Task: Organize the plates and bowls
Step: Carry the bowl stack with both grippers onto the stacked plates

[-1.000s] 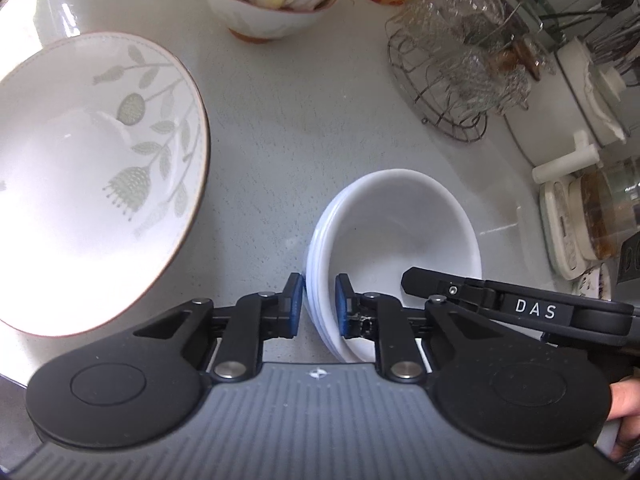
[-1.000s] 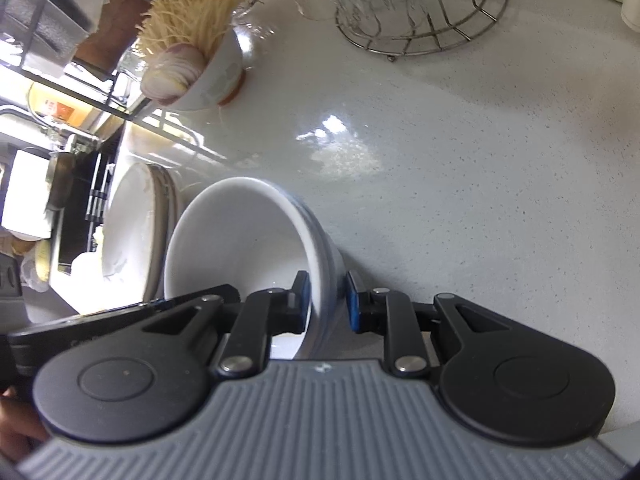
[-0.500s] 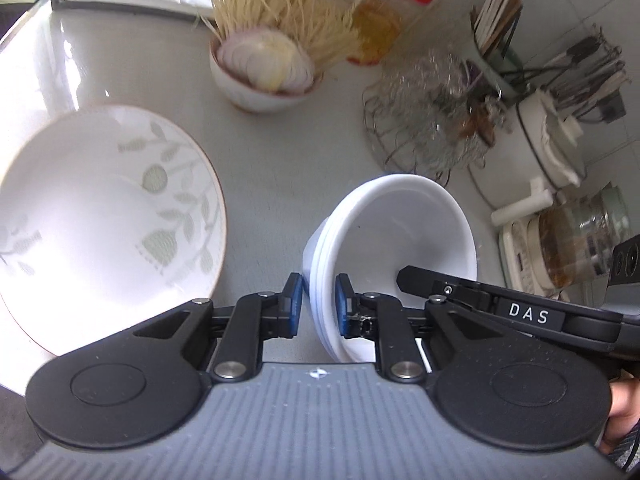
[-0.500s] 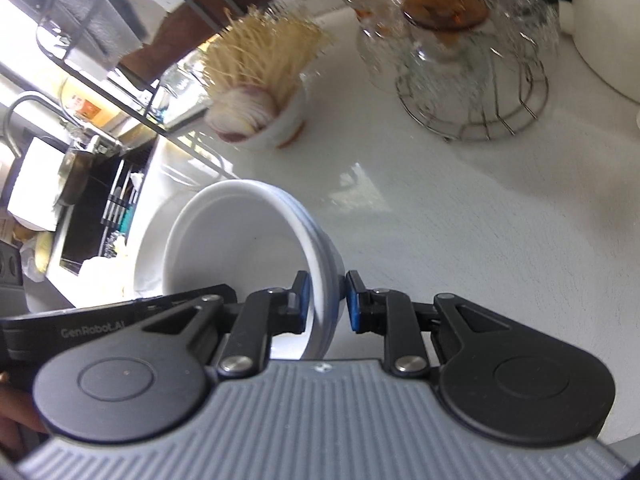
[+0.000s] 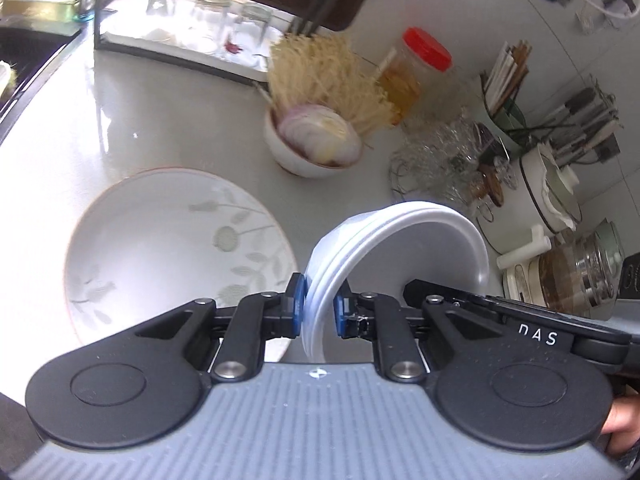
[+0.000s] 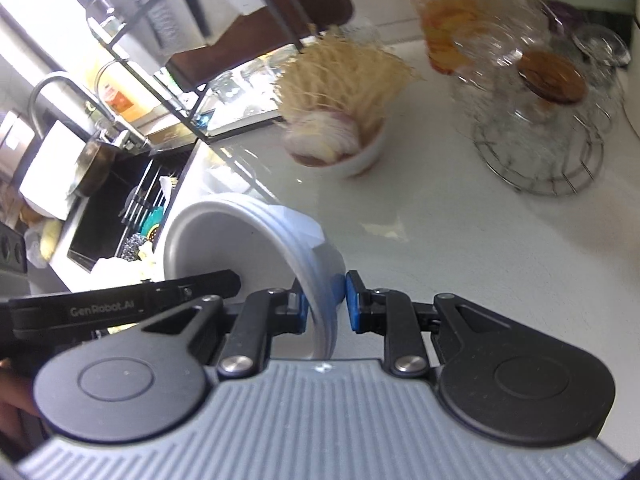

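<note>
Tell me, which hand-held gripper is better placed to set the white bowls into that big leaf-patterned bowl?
Left, probably. The left hand-held gripper grips the stacked white bowls' rim, with the large leaf-patterned bowl close beside it. The right hand-held gripper holds the opposite rim, farther away.

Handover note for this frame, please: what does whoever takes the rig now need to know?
Left gripper: shut on the rim of the stacked white bowls.
Right gripper: shut on the opposite rim of the same stack, which is tilted, clear of the counter.
Leaf-pattern plate lies on the counter beside it.
Done: stack gripped and lifted.
Left: set it down; the destination is unclear.
</note>
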Action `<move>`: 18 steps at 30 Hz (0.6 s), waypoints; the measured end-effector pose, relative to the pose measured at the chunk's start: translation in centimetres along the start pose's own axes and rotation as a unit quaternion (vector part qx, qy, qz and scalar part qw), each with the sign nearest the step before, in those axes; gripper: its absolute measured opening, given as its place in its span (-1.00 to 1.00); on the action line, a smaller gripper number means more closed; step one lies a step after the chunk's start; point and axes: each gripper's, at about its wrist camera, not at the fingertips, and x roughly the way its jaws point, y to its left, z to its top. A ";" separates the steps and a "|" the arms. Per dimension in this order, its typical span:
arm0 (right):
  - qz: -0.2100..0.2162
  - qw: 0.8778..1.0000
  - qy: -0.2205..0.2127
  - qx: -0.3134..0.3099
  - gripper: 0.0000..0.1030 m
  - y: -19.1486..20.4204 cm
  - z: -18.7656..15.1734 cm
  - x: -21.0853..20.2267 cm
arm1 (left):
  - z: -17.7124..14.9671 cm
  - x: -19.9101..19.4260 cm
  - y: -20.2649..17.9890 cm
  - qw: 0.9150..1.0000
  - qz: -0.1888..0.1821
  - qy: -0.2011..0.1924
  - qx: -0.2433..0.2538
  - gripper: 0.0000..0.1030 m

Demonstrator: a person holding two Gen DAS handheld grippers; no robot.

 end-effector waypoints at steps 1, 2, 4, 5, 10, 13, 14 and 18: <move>-0.003 1.000 -0.002 -0.003 -0.57 0.5 -0.1 0.2 | 0.0 -0.1 0.5 1.000 -0.001 0.000 -0.002 -0.66; -0.003 1.000 -0.003 -0.004 -0.57 1.0 -0.2 0.4 | 0.0 -0.4 1.0 1.000 0.000 -0.001 -0.002 -0.66; -0.003 1.000 -0.001 -0.001 -0.57 1.8 -0.4 0.9 | 0.0 -0.8 1.9 1.000 0.000 -0.003 -0.004 -0.66; -0.002 1.000 0.000 0.000 -0.57 2.2 -0.5 1.3 | 0.0 -1.0 2.3 1.000 0.001 -0.004 -0.006 -0.66; 0.001 1.000 0.007 0.003 -0.57 3.9 -1.1 2.6 | 0.2 -1.8 4.6 1.000 0.004 -0.006 -0.013 -0.66; -0.002 1.000 0.012 0.003 -0.57 4.9 -1.3 3.5 | 0.4 -2.1 6.0 1.000 0.002 0.004 -0.021 -0.66; -0.003 1.000 0.012 0.004 -0.57 5.2 -1.4 3.7 | 0.4 -2.2 6.3 1.000 0.002 0.006 -0.016 -0.66; -0.004 1.000 0.025 0.010 -0.57 6.1 -1.6 4.9 | 0.6 -2.1 7.3 1.000 0.013 0.011 0.004 -0.66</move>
